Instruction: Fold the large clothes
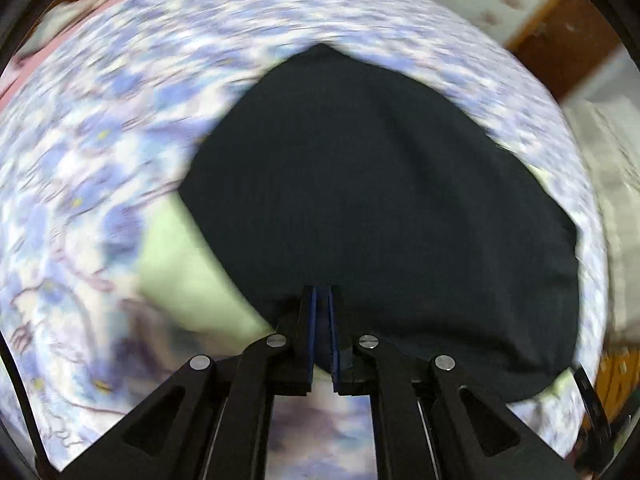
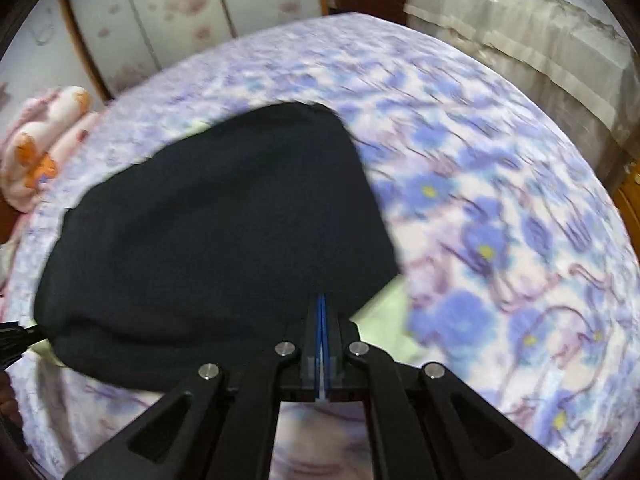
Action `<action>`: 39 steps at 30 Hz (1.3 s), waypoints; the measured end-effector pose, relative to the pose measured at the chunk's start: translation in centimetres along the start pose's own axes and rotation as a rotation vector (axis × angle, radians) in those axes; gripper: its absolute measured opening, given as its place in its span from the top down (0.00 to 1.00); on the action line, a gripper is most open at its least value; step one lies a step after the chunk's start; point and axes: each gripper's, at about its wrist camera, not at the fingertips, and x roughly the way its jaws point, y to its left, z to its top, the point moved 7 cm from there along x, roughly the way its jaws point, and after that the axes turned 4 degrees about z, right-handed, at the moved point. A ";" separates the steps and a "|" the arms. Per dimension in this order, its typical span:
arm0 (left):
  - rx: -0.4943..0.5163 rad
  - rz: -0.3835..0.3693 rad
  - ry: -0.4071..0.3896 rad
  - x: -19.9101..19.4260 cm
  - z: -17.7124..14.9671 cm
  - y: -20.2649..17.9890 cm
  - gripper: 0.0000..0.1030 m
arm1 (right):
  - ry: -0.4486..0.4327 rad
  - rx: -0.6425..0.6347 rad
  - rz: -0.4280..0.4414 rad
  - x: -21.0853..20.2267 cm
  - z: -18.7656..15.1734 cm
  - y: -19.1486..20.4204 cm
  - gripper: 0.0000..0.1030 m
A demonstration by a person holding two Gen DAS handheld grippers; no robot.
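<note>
While both grippers are pinching near hem, large dark navy knit garment (image 1: 380, 200) is lying spread on floral blue-purple bedsheet (image 1: 100, 160); left gripper (image 1: 322, 300) and right gripper (image 2: 322, 304) clamped on cloth; fold just starting, most folds remaining

A home bedroom: a bed under a blue-and-lilac flowered sheet (image 2: 480, 208), a pink folded blanket (image 2: 44, 148) at its edge, wooden-framed wardrobe doors (image 2: 176, 12) with faded floral panels, and pale draped fabric (image 2: 532, 40) beside it.
</note>
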 end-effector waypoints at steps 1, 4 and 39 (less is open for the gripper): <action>0.036 -0.045 0.012 -0.2 -0.3 -1.8 0.95 | -0.003 -0.004 0.047 0.1 0.2 1.4 1.00; 0.156 -0.113 0.072 0.7 -1.5 -6.5 0.95 | 0.014 -0.042 0.169 1.1 0.3 5.9 1.00; -0.012 -0.258 0.031 12.3 12.6 -14.0 0.99 | 0.023 -0.122 0.347 17.7 12.0 18.0 1.00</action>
